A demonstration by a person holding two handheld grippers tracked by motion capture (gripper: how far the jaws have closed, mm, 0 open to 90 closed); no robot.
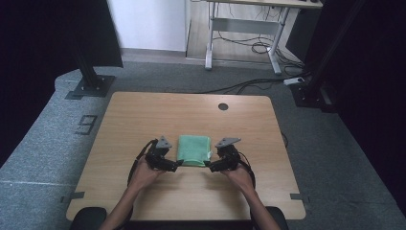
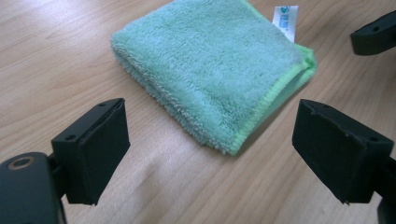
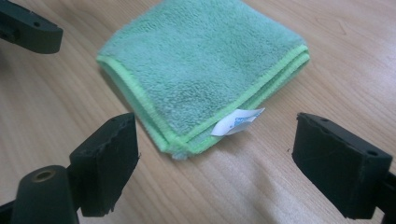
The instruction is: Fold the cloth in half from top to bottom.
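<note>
1. High view: a folded green cloth [image 1: 194, 150] is seen lying flat on the wooden bench [image 1: 143, 115], near the middle of its width and toward the person's side.
2. The left tool [image 1: 178, 164] is held at the cloth's near left corner, and the right tool [image 1: 208, 164] at its near right corner; each is gripped by a hand that comes in from the bottom edge.
3. Left gripper view: the left tool [image 2: 210, 154] is shown with its jaws spread wide and nothing between them. The cloth [image 2: 210, 65] lies just beyond the jaws, with one corner pointed toward the gap, and is not touched by either jaw.
4. A white label [image 2: 285, 19] is seen at the cloth's far edge, and a jaw of the other tool is visible at the upper right.
5. Right gripper view: the right tool [image 3: 215, 158] is likewise held wide apart and empty. The cloth [image 3: 201, 65] lies just ahead of it, with a stitched light-green border along its stacked layers and the white label [image 3: 237, 121] sticking out at the near edge.
</note>
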